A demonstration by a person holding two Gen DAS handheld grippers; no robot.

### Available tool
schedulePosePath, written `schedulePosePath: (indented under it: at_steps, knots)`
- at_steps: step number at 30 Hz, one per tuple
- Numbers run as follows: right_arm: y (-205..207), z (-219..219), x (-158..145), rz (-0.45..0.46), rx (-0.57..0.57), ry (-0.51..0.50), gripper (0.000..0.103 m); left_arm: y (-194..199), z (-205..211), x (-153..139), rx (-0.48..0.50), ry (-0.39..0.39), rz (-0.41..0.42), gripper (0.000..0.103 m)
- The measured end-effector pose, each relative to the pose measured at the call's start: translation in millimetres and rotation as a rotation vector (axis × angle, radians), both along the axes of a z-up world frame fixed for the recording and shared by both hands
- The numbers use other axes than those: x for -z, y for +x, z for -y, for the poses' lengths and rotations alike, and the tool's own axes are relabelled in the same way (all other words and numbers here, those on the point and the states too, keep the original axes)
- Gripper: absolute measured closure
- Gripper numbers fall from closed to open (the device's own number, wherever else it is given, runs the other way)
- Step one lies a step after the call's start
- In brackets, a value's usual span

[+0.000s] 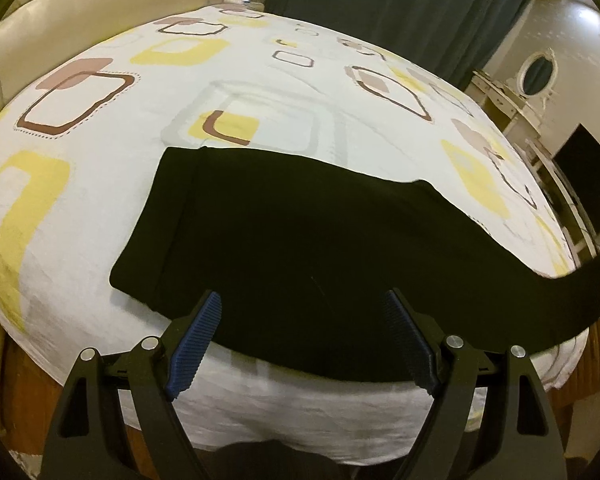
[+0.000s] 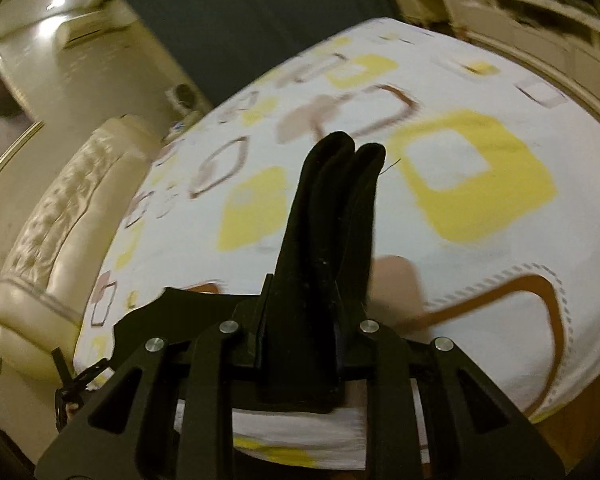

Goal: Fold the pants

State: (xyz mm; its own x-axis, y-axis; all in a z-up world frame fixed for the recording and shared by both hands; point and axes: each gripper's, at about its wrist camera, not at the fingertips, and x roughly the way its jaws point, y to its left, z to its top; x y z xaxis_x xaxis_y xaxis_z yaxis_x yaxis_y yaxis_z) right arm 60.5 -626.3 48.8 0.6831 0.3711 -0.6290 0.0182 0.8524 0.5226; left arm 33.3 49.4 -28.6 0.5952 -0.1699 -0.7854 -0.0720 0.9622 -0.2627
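Observation:
Black pants (image 1: 284, 240) lie flat across the near half of the bed. One leg end (image 1: 580, 288) rises off the sheet at the right edge of the left wrist view. My left gripper (image 1: 303, 294) hangs just above the pants' near edge, open, with nothing between its blue pads (image 1: 196, 344). In the right wrist view, which is blurred, my right gripper (image 2: 314, 292) is shut on a bunched fold of the black pants (image 2: 332, 208). The fold sticks up past the fingers, held well above the sheet, and hides the fingertips.
The bed sheet (image 1: 100, 184) is white with yellow and brown squares. A cream padded headboard (image 1: 100, 12) stands at the far left. Dark curtains (image 1: 380, 8) hang behind the bed. A white dresser with an oval mirror (image 1: 536, 72) and a dark screen (image 1: 588, 176) stand at the right.

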Motion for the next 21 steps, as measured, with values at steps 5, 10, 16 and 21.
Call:
schedulePosePath:
  at_steps: [5, 10, 16, 21]
  knots:
    - [7.9, -67.6, -24.9, 0.061, -0.105, -0.022, 0.081, -1.5, 2.5, -3.2, 0.003, 0.025, 0.017, 0.021]
    - [20.2, -135.4, -16.5, 0.045, -0.171, -0.105, 0.081, -1.4, -1.9, -5.4, -0.027, 0.003, 0.026, 0.021]
    - [30.3, -215.5, 15.1, -0.016, -0.256, -0.182, 0.081, -1.4, -3.0, -4.5, -0.046, -0.004, 0.025, 0.021]
    - [37.3, -269.4, 52.6, -0.081, -0.312, -0.271, 0.081, -2.2, -0.8, -5.1, -0.040, -0.006, 0.028, 0.021]
